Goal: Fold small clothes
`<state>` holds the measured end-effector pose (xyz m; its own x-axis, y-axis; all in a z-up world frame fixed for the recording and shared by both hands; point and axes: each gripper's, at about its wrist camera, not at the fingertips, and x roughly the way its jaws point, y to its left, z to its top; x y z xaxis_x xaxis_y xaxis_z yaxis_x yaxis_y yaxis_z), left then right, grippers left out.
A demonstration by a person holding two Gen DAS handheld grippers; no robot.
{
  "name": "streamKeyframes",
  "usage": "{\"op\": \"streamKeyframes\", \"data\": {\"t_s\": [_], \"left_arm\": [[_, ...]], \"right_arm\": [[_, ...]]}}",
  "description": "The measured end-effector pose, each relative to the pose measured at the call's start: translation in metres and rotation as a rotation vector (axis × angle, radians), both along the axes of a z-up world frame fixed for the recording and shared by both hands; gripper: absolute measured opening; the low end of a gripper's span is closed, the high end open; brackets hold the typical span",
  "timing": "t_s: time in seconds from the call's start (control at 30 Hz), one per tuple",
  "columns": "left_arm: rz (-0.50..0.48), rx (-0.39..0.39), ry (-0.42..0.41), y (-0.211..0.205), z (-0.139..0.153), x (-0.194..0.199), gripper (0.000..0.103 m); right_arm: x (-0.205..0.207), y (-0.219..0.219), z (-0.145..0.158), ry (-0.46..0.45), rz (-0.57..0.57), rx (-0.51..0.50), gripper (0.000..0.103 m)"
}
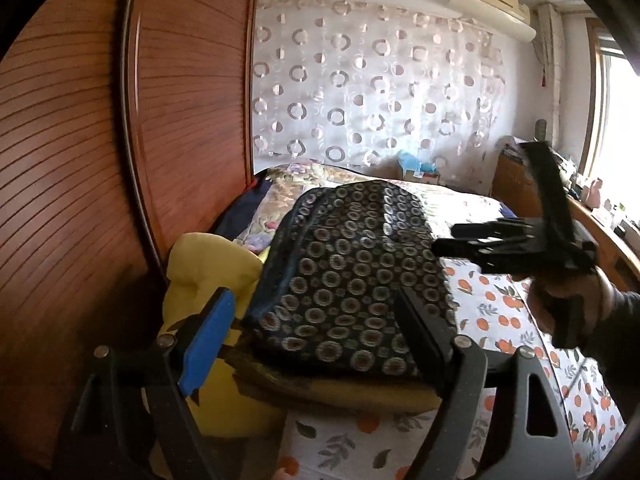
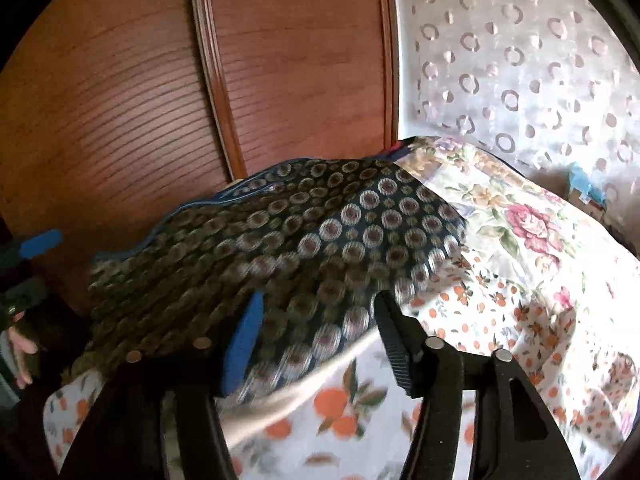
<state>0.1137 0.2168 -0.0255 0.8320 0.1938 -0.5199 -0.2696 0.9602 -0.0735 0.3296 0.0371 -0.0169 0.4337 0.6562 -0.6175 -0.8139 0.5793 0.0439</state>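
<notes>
Right now the dark circle-print garment (image 1: 352, 276) lies folded on top of a yellow garment (image 1: 208, 268), both at the bed's edge beside the wooden wardrobe (image 1: 80, 160). In the left wrist view it fills the centre; the yellow one shows from approx 7 to 10 o'clock around it.

Left hand-held gripper (image 1: 316, 336): jaws wide apart, one on each side of the print garment's near end, nothing pinched. Right hand-held gripper (image 2: 316, 336): also spread open, low over the garment's near corner. Pic is motion-blurred there, so I can't tell if the fingers touch the cloth. In the left view the right unit sits at approx 3 o'clock, well above the orange-print bedsheet (image 1: 500, 320).

Risks, as I see them:
- Stack sits close to the bed edge, w/ the yellow garment bulging toward the wardrobe at 9 o'clock. A push from either hand-held gripper could tip the pile into that gap.
- Closing the left jaws deep could grab both layers plus the yellow garment under, dragging the stack and undoing the fold.
- Thin, slippery-looking cloth: a one-corner pinch would prob. let the layers slide apart.
- Sheet is loose and wrinkled; a low pinch may catch the bedsheet too.
- Blur suggests fast motion, which makes a missed or shallow pinch more likely.
</notes>
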Motion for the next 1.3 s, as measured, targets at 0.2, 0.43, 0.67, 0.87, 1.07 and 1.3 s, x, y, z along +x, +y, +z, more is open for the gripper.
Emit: {"op": "streamKeyframes", "data": {"t_s": [0.2, 0.43, 0.67, 0.87, 1.07, 1.3], "left_arm": [[-0.065, -0.016, -0.008, -0.034, 0.002, -0.002, 0.082], [-0.171, -0.029, -0.005, -0.091, 0.005, -0.005, 0.082], [-0.246, 0.008, -0.019, -0.150, 0.021, -0.012, 0.082], [-0.282, 0.023, -0.059, -0.185, 0.045, -0.026, 0.082], [-0.276, 0.041, -0.089, -0.205, 0.064, -0.038, 0.082], [-0.254, 0.064, -0.114, -0.213, 0.077, -0.047, 0.082]], "right_arm": [[-0.054, -0.049, 0.009, -0.043, -0.098, 0.018, 0.073], [-0.118, -0.122, 0.014, -0.076, -0.291, 0.042, 0.075], [-0.188, -0.190, 0.030, -0.161, -0.493, 0.087, 0.075], [-0.238, -0.227, 0.053, -0.223, -0.602, 0.151, 0.075], [-0.278, -0.240, 0.056, -0.269, -0.665, 0.193, 0.075], [-0.286, -0.229, 0.038, -0.292, -0.688, 0.222, 0.075]]}}
